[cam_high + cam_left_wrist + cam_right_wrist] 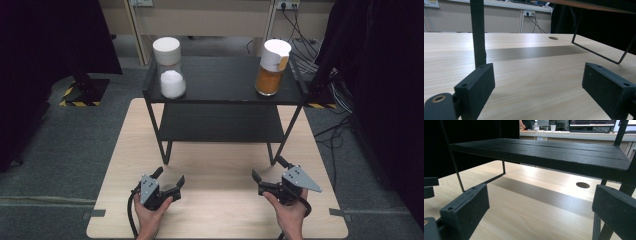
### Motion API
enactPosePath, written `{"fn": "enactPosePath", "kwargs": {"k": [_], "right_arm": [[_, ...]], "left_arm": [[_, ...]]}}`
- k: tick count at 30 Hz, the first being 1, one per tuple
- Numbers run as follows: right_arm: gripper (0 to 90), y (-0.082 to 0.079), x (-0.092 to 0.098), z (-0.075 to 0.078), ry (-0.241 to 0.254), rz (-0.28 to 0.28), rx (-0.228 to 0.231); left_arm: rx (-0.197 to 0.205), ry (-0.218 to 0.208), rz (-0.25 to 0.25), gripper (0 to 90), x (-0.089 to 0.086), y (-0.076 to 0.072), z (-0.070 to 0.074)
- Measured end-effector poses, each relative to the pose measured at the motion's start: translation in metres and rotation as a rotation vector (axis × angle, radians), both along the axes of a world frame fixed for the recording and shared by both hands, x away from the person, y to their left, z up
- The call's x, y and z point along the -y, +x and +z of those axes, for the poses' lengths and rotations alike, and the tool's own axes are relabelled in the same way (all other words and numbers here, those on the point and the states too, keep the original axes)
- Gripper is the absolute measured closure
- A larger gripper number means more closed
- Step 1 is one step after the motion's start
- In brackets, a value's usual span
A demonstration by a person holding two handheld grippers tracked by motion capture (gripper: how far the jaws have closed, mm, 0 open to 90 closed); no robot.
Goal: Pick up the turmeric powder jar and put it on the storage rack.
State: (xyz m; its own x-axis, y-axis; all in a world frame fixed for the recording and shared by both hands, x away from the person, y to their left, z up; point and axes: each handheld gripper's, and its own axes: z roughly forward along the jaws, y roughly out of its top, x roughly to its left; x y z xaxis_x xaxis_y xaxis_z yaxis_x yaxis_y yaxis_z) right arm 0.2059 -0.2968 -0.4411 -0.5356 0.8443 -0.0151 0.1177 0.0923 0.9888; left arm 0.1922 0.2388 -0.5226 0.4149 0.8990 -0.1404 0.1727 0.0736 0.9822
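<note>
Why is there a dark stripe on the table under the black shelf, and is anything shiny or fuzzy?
In the left gripper view, the stripe on the table is the shadow of the black shelf. In the right gripper view, the same shadow runs below the shelf, with bright glare on the wood behind it. In the high view, the sides are dark and the picture looks slightly soft.

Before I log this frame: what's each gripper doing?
Left gripper: open, holding nothing.
Right gripper: open, holding nothing.

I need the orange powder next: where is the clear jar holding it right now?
In the high view, the clear jar of orange powder with a white lid stands on the right end of the black shelf's top, across from the white-powder jar.
</note>
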Motion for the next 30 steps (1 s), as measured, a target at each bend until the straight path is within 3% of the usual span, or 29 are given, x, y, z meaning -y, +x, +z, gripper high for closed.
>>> {"fn": "enactPosePath", "kwargs": {"k": [30], "right_arm": [[1.2,-0.006,0.003,-0.028,0.016,-0.003,-0.052]], "left_arm": [[0.000,0.000,0.000,10.5,0.000,0.000,0.000]]}}
